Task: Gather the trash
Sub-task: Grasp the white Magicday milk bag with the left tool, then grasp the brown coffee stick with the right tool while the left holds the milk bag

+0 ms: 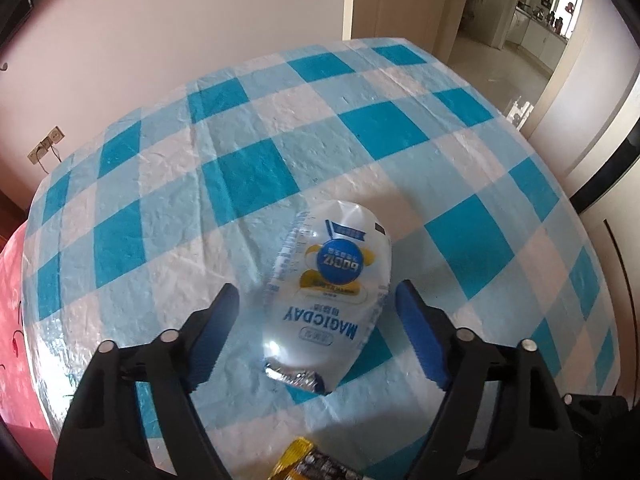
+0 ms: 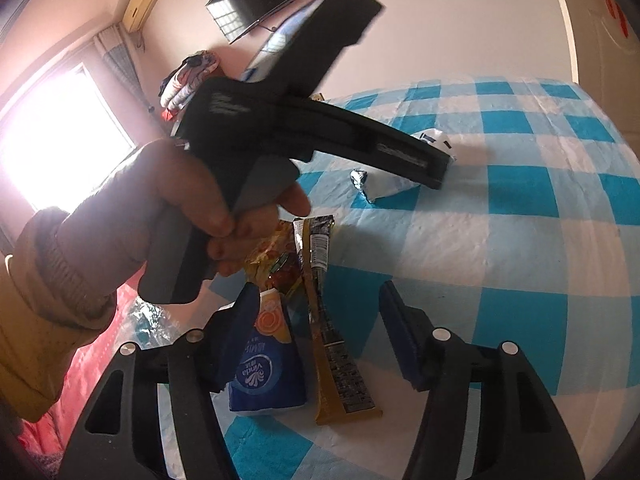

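My left gripper point(image 1: 316, 296) hangs wide open around the MAGICDAY pouch point(image 1: 332, 280), holding nothing. The slick, puffy film could squirt free on closing. My right gripper point(image 2: 316, 300) (also open, empty) hovers over the yellow wrapper point(image 2: 340, 364).

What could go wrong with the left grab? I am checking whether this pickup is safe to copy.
1. The left gripper is open around the white MAGICDAY packet; the glossy, puffy film might slip out as the jaws close.
2. Closing low could pinch the wrinkled checked tablecloth and drag it.
3. The gold wrapper and blue Vinda tissue pack lie close together, so the open right gripper could catch both.
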Demonstrator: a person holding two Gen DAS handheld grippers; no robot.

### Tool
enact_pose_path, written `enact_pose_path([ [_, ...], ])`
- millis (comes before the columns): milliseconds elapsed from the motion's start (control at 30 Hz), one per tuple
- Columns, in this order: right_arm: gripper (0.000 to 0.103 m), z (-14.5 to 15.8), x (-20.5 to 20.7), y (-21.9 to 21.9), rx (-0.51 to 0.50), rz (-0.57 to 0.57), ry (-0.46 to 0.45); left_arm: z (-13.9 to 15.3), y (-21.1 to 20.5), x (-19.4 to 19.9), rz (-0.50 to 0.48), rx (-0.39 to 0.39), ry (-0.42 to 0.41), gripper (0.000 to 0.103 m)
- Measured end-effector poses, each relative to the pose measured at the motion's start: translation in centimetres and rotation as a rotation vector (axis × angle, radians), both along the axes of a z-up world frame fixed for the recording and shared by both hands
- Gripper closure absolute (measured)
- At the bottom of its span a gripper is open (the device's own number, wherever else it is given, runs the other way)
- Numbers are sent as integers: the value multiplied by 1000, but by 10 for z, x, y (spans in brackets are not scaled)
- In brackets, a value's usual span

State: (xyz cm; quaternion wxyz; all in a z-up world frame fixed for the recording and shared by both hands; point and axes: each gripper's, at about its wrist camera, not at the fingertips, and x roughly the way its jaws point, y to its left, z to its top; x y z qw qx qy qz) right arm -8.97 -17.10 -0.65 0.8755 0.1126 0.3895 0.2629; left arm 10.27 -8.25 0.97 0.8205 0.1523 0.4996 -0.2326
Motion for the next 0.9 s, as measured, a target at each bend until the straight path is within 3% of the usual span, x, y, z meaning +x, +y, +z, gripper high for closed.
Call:
enact_pose_path([
  [133, 46, -2, 1, 2, -10, 7, 7, -2, -3, 0, 3, -2, -9, 27],
  [233, 48, -2, 0, 3, -16, 9, 8, 0, -2, 1, 8, -10, -20, 40],
  [567, 53, -6, 0, 8, -52, 9, 18, 4, 9, -3, 40, -35, -30, 41],
  [800, 67, -9, 2, 10, -64, 8, 35, 26, 34, -12, 102, -94, -73, 41],
  [900, 68, -9, 2, 11, -71, 13, 38, 35, 49, -20, 138, -122, -93, 41],
])
